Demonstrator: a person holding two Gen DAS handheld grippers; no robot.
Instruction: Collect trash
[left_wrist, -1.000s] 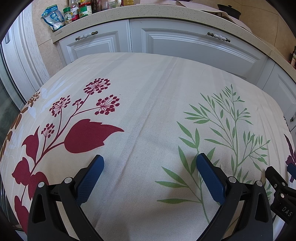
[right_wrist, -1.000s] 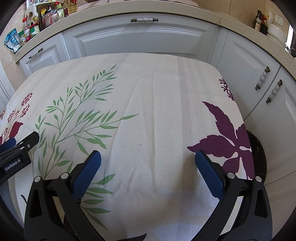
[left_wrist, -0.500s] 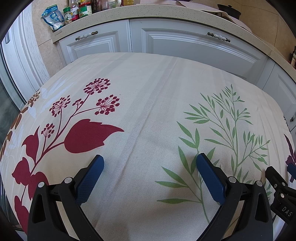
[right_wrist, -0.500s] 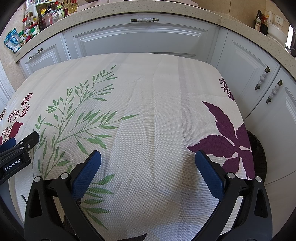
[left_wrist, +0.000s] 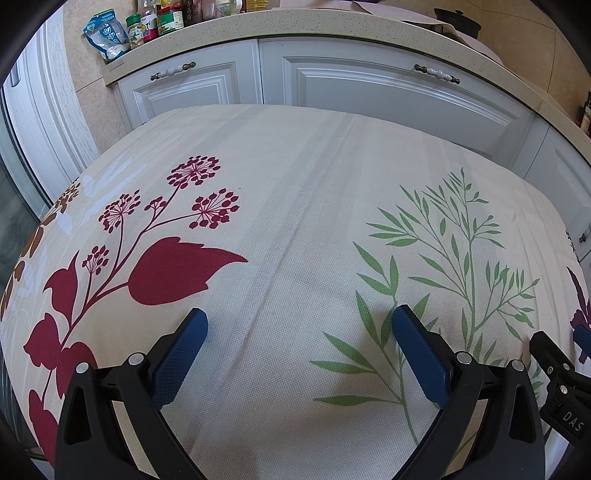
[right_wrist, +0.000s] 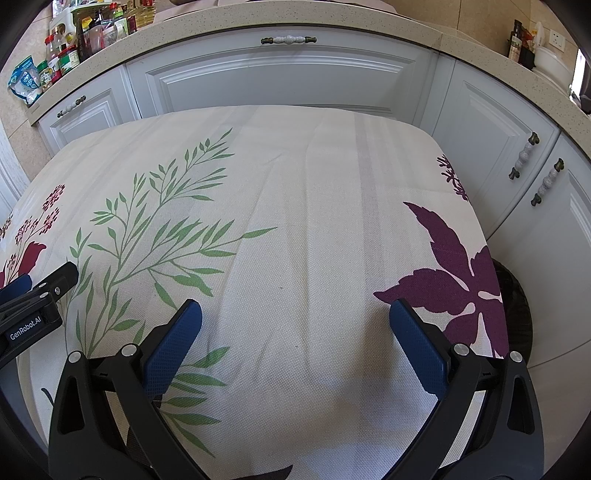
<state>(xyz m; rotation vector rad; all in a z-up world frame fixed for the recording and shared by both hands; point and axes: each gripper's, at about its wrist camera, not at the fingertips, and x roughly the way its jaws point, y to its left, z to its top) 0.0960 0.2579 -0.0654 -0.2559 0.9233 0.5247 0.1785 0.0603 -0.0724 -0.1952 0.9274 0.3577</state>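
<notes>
Table with floral tablecloth, no trash showing on it. Dark bin on the floor below table's right edge. Left gripper and right gripper above near edge, fingers spread wide, holding nothing.

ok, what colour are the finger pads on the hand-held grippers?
Dark blue pads on black frames, same on both hand-held grippers; clearest in the right wrist view.

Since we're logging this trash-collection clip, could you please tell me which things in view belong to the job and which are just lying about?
Job:
- left gripper, open, empty
- right gripper, open, empty
- dark bin beside the table, probably for trash
No trash shows.

Lying about:
- floral tablecloth
- jars and packets on the counter
- white cabinets
</notes>
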